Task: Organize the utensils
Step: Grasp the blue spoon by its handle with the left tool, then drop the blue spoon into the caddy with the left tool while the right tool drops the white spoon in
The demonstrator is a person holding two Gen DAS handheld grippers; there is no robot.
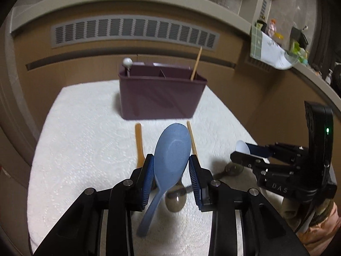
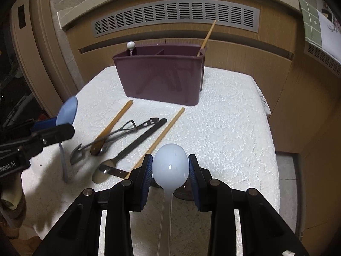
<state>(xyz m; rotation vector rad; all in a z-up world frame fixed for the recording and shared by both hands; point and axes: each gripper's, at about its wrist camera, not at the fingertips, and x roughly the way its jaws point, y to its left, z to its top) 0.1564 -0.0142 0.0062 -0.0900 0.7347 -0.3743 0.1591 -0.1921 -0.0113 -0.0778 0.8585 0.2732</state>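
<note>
My left gripper (image 1: 171, 166) is shut on the bowl of a blue plastic spoon (image 1: 172, 149), whose handle hangs down toward the white cloth. In the right wrist view that left gripper (image 2: 53, 128) is at the left edge, with the blue spoon (image 2: 68, 111) lifted off the table. My right gripper (image 2: 170, 166) is shut on the bowl of a white plastic spoon (image 2: 170, 164), its handle running back under the camera. The right gripper (image 1: 245, 153) also shows at the right of the left wrist view. A purple divided caddy (image 2: 162, 76) stands at the table's far side.
On the lace-covered table (image 2: 230, 128) lie a wooden spoon (image 2: 115, 123), a wooden chopstick (image 2: 164, 134), a metal spoon (image 2: 104, 172) and several dark metal utensils (image 2: 127, 128). The caddy holds a chopstick (image 2: 206, 36) and a ball-topped stick (image 2: 130, 45). A vented wooden panel rises behind.
</note>
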